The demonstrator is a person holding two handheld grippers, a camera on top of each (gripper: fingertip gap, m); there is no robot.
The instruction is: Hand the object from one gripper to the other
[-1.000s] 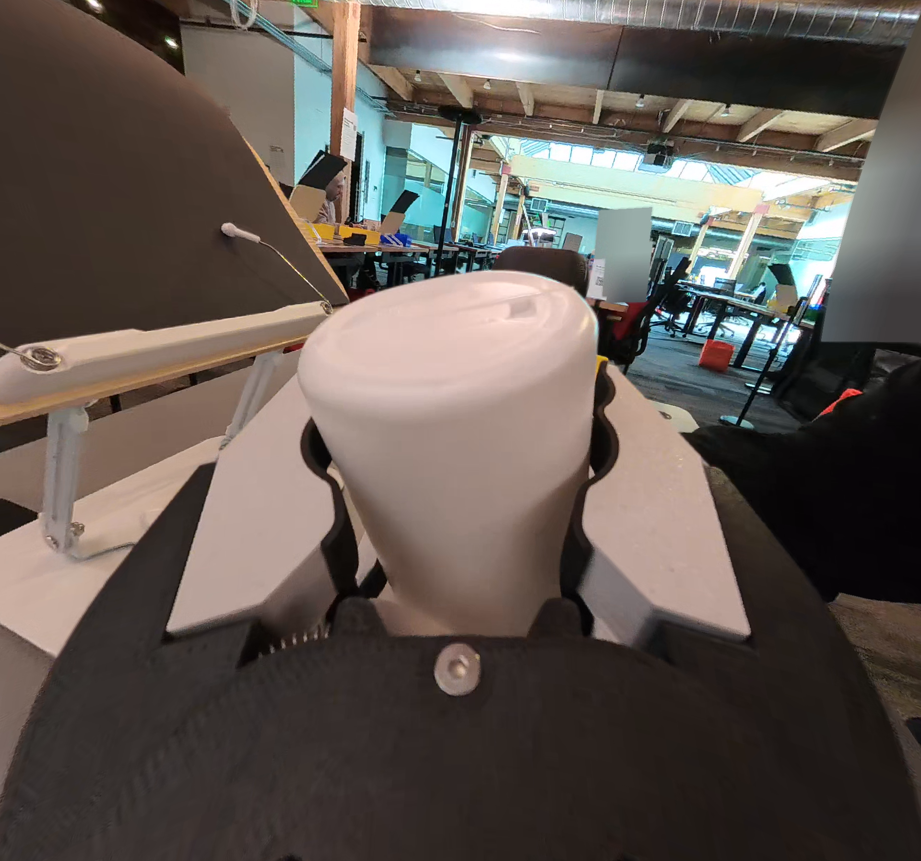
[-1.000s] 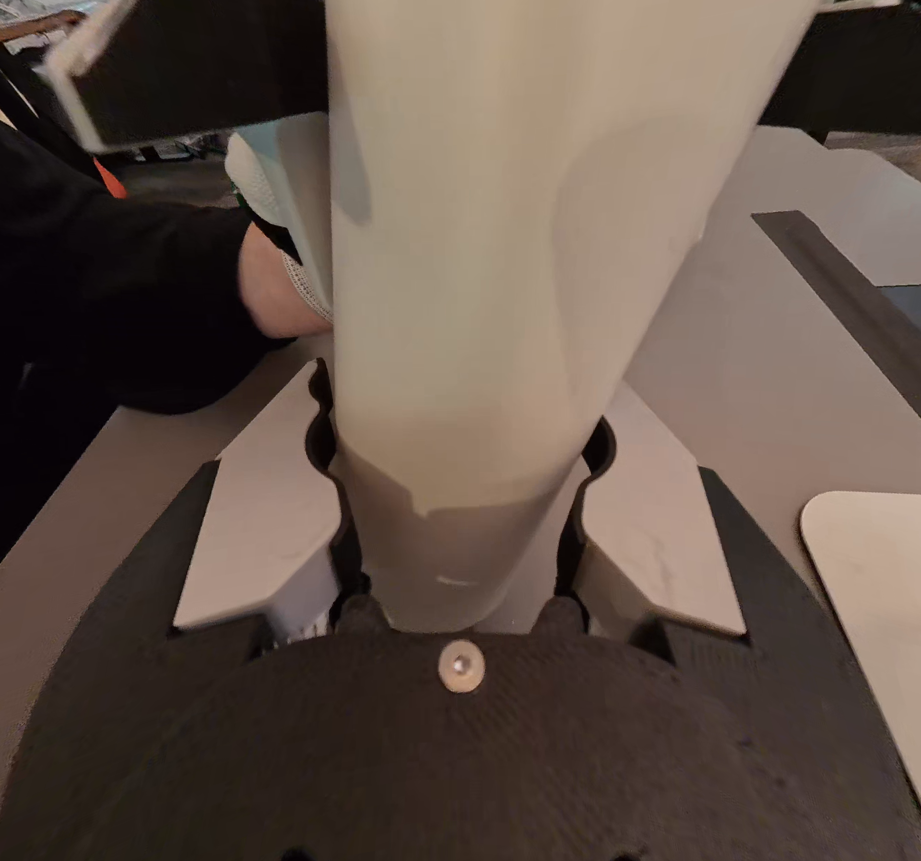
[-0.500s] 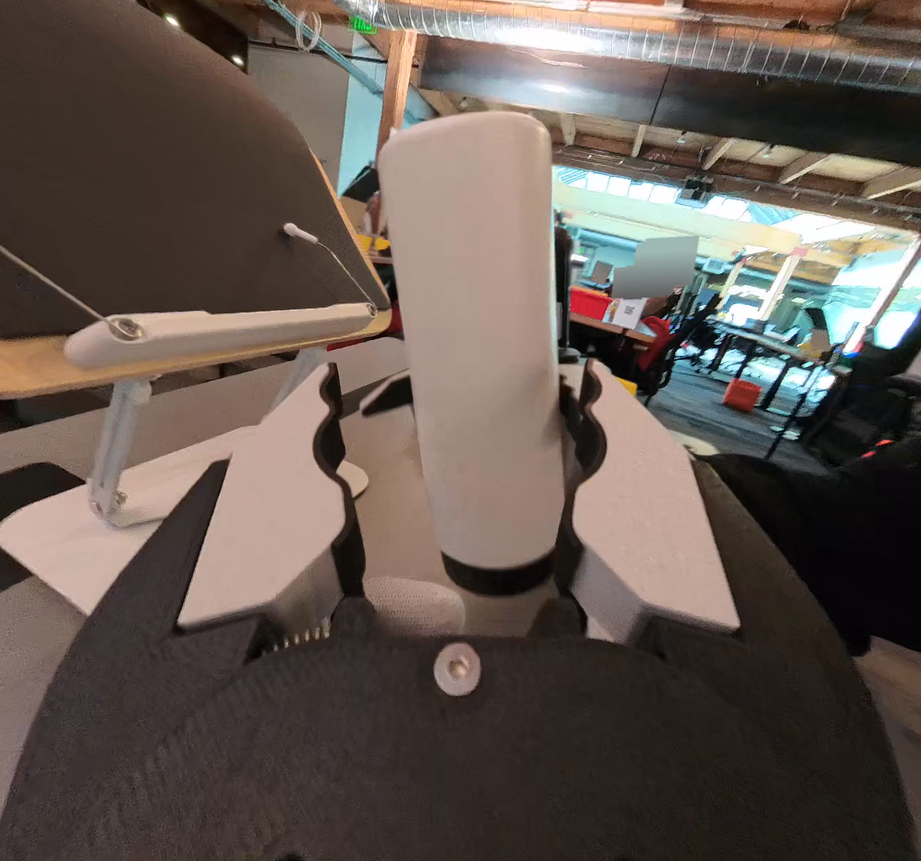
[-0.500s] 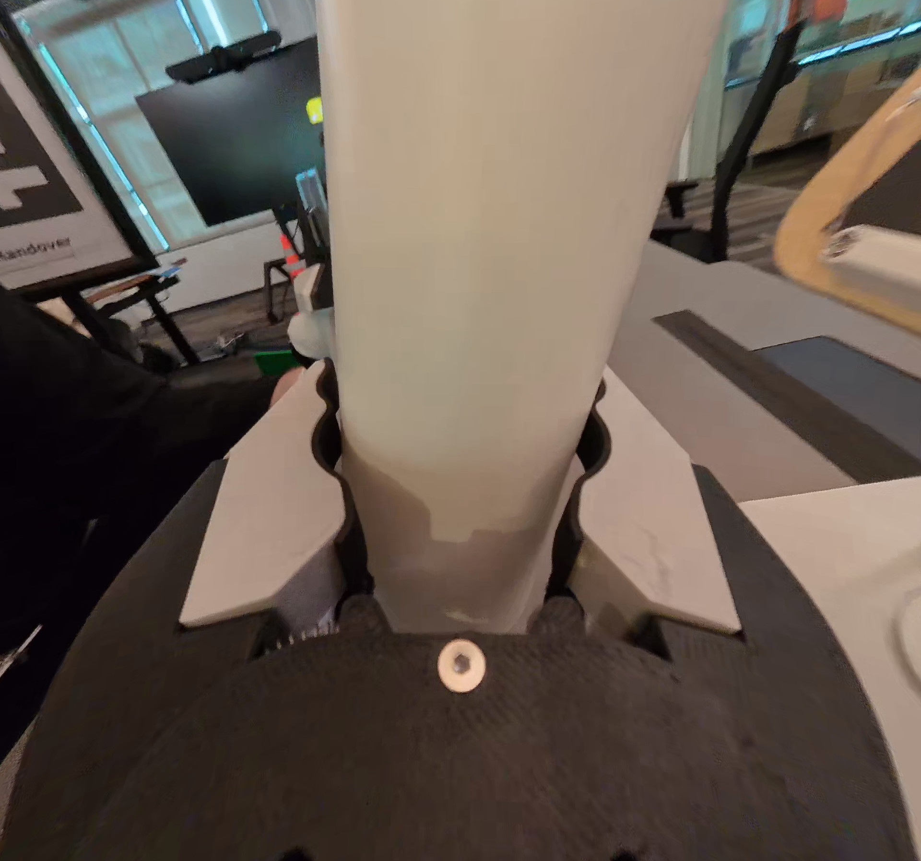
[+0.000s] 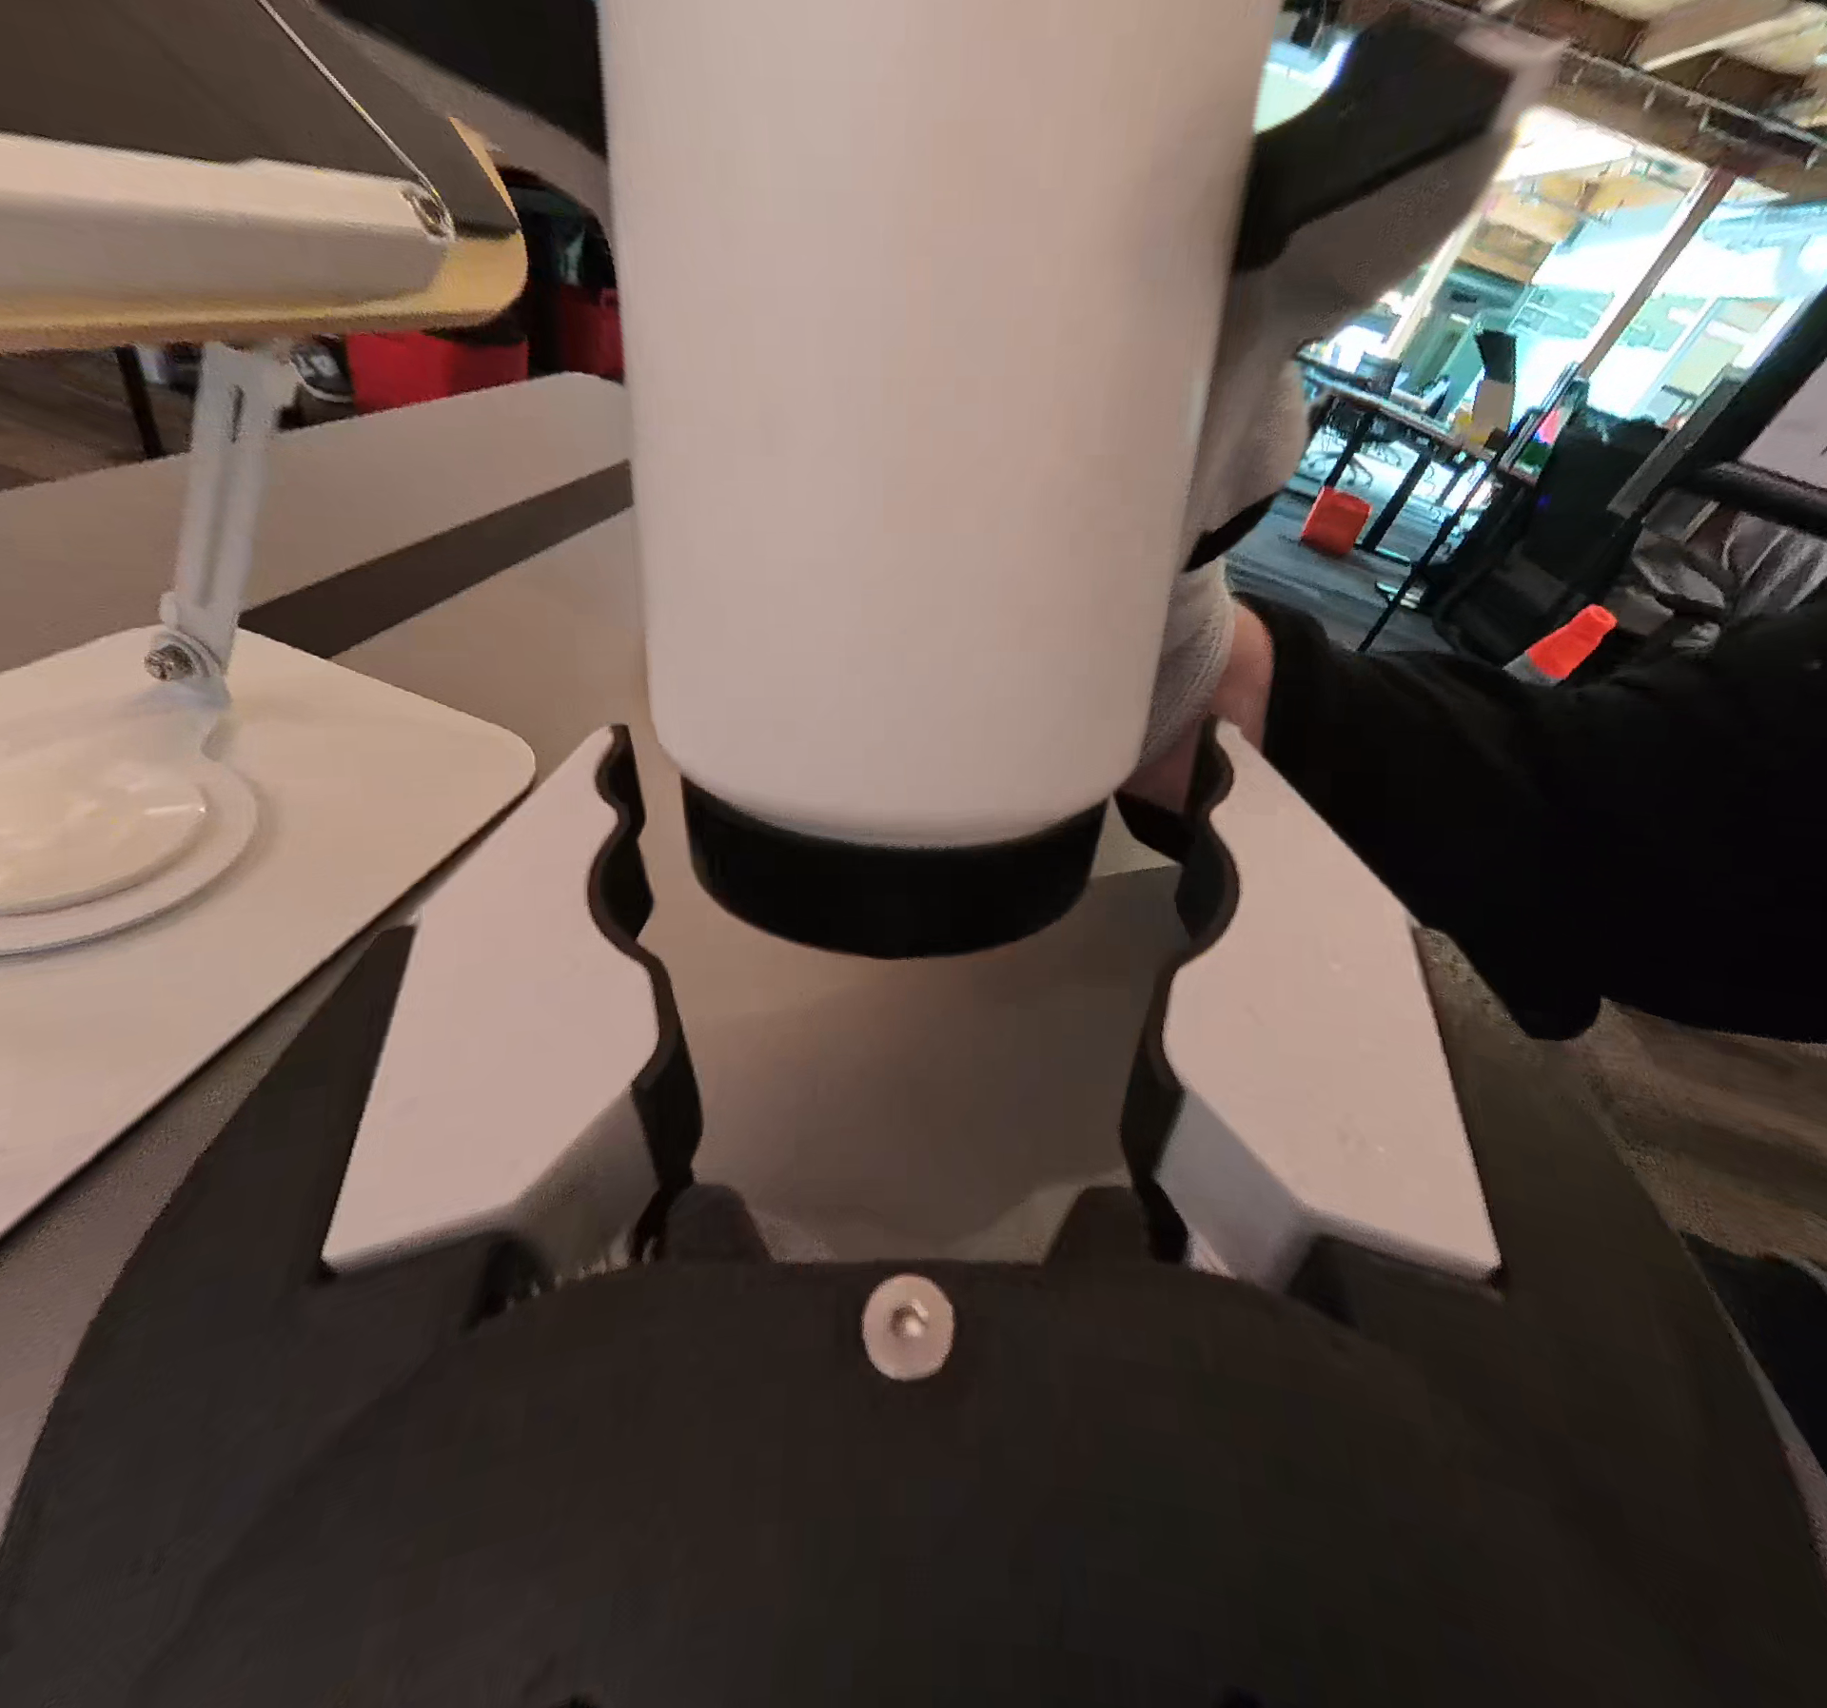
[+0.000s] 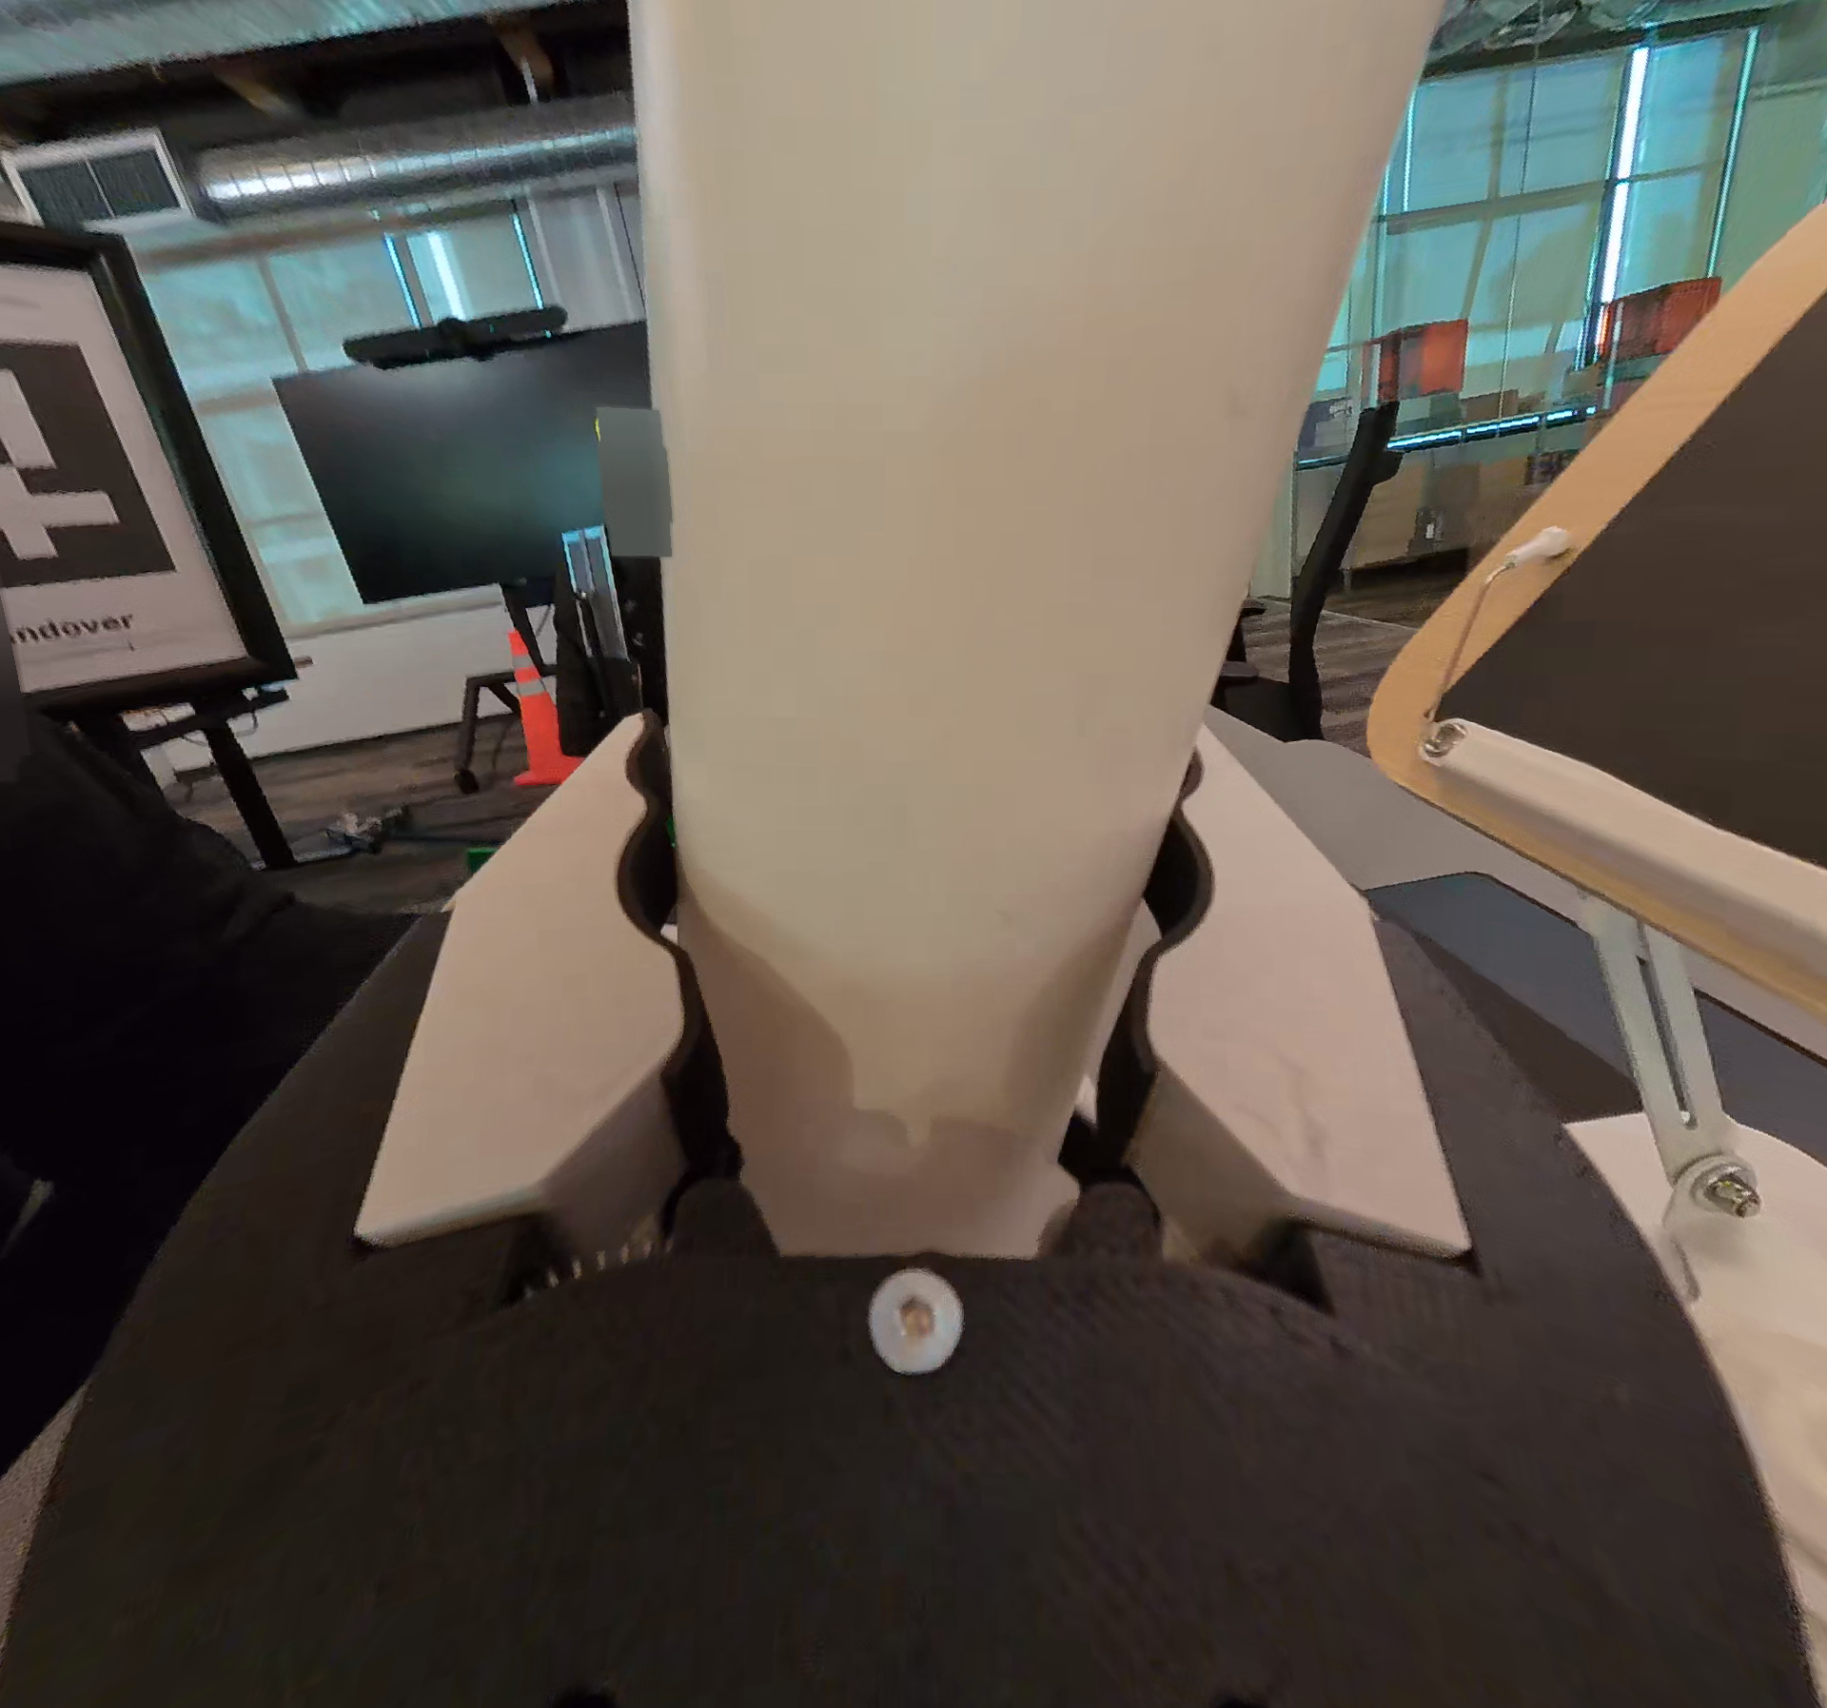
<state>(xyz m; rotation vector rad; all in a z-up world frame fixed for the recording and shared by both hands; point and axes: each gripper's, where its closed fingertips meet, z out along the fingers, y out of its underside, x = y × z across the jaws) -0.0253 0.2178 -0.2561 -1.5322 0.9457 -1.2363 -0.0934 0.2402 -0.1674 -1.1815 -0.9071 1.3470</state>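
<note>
A white bottle with a black end hangs in front of my left gripper. The left gripper's jaws stand open; the black end sits between the fingertips with a small gap on each side. The right gripper's dark fingers clamp the bottle higher up in the left wrist view. In the right wrist view my right gripper is shut on the white bottle, which runs up out of the frame.
A white stand base with a thin bracket carries a wood-edged dark panel on the grey table; the panel also shows in the right wrist view. A person's black sleeve reaches in from the right. Left tips to right tips: about 10 cm.
My left gripper has opened and drawn back down the bottle to its black end. The right gripper has kept its hold and lifted the bottle away from the table.
</note>
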